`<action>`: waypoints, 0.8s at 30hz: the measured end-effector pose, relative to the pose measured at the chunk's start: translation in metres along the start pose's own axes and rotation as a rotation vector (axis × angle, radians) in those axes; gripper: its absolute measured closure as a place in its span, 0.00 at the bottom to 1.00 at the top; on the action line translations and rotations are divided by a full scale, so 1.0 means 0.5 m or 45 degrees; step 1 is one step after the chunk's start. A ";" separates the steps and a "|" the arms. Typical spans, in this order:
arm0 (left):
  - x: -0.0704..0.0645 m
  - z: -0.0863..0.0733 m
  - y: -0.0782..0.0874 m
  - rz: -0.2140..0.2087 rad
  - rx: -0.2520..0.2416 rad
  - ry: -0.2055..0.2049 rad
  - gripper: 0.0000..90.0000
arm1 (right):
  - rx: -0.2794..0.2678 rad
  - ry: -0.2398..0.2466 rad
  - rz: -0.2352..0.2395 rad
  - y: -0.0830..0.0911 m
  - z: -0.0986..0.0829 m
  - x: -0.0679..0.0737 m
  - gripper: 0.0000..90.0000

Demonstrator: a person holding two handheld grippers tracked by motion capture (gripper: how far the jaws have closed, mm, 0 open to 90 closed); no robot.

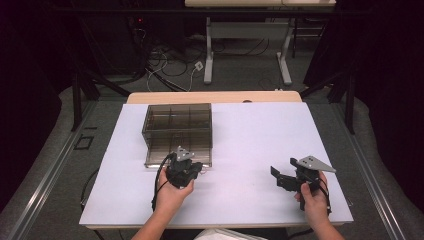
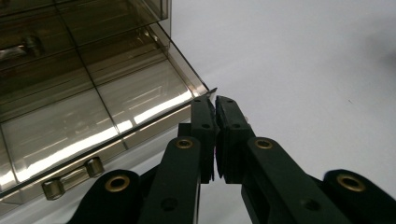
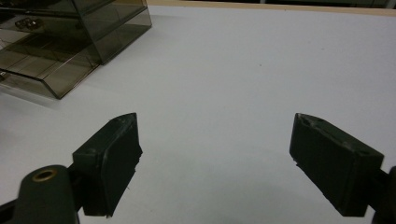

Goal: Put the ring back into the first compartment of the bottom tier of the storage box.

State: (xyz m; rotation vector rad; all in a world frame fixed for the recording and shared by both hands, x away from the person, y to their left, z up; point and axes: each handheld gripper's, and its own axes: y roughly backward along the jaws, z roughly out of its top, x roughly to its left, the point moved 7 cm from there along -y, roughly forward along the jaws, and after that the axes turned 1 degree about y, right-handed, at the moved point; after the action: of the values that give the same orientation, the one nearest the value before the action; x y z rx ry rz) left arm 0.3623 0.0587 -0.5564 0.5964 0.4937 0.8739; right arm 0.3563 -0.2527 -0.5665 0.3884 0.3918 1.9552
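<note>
Black jaws of the left gripper [image 2: 215,105] are together beside the smoked drawer [image 2: 93,107] corner; pushing may slide the organizer [image 1: 177,127]. Right gripper [image 3: 215,163] stands apart.

The drawer box [image 1: 177,131] is smoky brown and see-through, with metal handles [image 2: 72,178]. Both grippers [image 1: 186,167] [image 1: 280,175] are black. The table [image 1: 250,145] is white.

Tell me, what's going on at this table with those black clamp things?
A person sits at a white table holding a two-jaw gripper in each hand. The left gripper has its jaws nearly together at the front corner of a smoky see-through drawer box, whose bottom drawer sticks out. Whether it pinches the drawer's edge is unclear. The right gripper waits off to the side with jaws wide open, holding nothing.
</note>
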 end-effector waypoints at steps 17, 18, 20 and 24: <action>0.046 0.014 0.026 0.059 -0.067 0.049 0.97 | 0.001 -0.004 0.004 0.000 0.000 0.001 0.17; 0.049 0.015 0.029 0.062 -0.069 0.058 0.97 | 0.000 0.002 0.003 0.000 0.000 0.000 0.17; 0.055 0.016 0.033 0.067 -0.074 0.060 0.97 | 0.000 0.001 0.001 0.000 0.000 0.000 0.17; 0.064 0.020 0.039 0.077 -0.094 0.078 0.97 | 0.000 0.001 0.000 0.000 0.000 0.000 0.17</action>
State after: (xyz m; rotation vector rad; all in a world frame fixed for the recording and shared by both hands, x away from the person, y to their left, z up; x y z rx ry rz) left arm 0.3752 0.0918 -0.5413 0.5206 0.4991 0.9659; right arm 0.3564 -0.2527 -0.5665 0.3872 0.3921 1.9558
